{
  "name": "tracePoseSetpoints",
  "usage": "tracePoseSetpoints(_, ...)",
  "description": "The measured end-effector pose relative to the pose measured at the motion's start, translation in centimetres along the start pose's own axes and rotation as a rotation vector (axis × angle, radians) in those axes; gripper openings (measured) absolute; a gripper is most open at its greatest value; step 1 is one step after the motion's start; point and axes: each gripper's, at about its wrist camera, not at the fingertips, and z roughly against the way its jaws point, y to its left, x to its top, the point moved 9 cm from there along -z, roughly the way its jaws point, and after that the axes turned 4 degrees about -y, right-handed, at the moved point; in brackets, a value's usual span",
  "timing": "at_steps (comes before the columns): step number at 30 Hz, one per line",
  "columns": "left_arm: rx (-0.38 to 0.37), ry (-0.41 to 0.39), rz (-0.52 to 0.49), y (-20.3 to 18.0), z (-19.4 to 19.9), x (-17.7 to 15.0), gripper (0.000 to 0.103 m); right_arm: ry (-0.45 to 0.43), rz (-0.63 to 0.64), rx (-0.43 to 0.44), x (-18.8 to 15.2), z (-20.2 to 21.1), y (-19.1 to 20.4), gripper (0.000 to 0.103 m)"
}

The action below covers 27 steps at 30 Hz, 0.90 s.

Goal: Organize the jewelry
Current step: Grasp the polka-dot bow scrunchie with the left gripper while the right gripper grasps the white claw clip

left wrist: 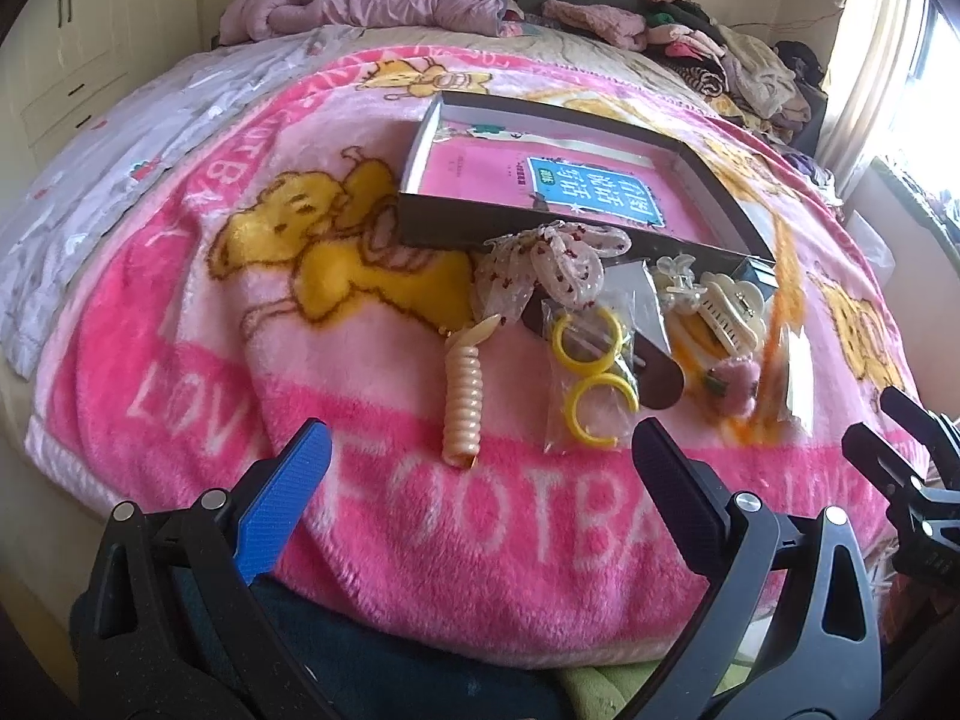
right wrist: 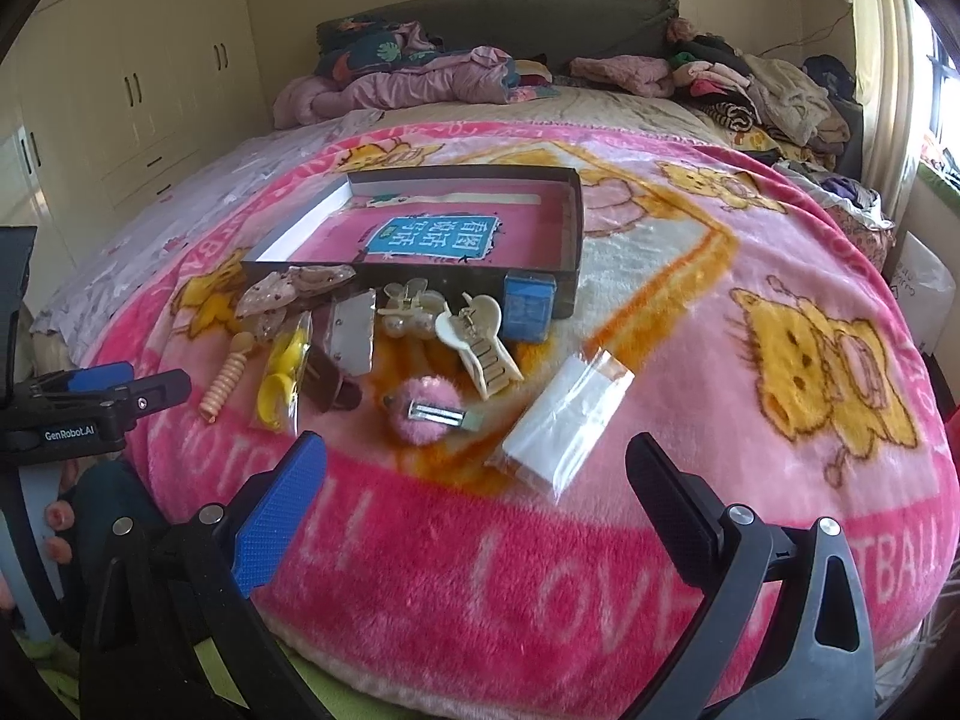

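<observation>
On the bed, mid-frame in both views, the jewelry lies in a loose heap on the pink blanket [right wrist: 600,570], just in front of the near wall of the open box [right wrist: 576,222], which holds only a pink book. Left gripper [left wrist: 480,462] and right gripper [right wrist: 477,468] both hover low in frame w/ fingers spread wide, nothing between them. Closest to the left one is the spiral hair stick [left wrist: 463,402]: long axis runs near-vertical in the left view, pointed tip up toward the box, blunt end at bottom, right at the gap between the fingers. Beside it, to the right, the bag of yellow rings [left wrist: 591,378], then the cream claw clip [right wrist: 477,342], teeth aimed lower right in the right view. Pink pom clip [right wrist: 426,414] lies metal side up, bar roughly horizontal. Clear flat packet [right wrist: 567,420] slants from lower left to upper right; contents prob. white card, hard to tell through glare. Risks: items overlap, so a pinch on one could drag a neighbour; plush pile may let fingers snag fabric rather than the piece; slick plastic bags could slip out; the stick, if taken along its length instead of across, would likely roll or pivot away.
</observation>
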Motion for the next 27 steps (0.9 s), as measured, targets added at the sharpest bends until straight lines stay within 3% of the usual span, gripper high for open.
tracePoseSetpoints(15, -0.067, 0.044, 0.002, -0.1, -4.1, 3.0, 0.092, 0.031, 0.036, 0.023, 2.1, -4.3, -0.7, 0.095)
tracePoseSetpoints(27, -0.133, 0.088, -0.021, -2.0, -7.2, 5.4, 0.092, 0.099, 0.075, 0.062, 2.8, -9.2, -0.2, 0.06)
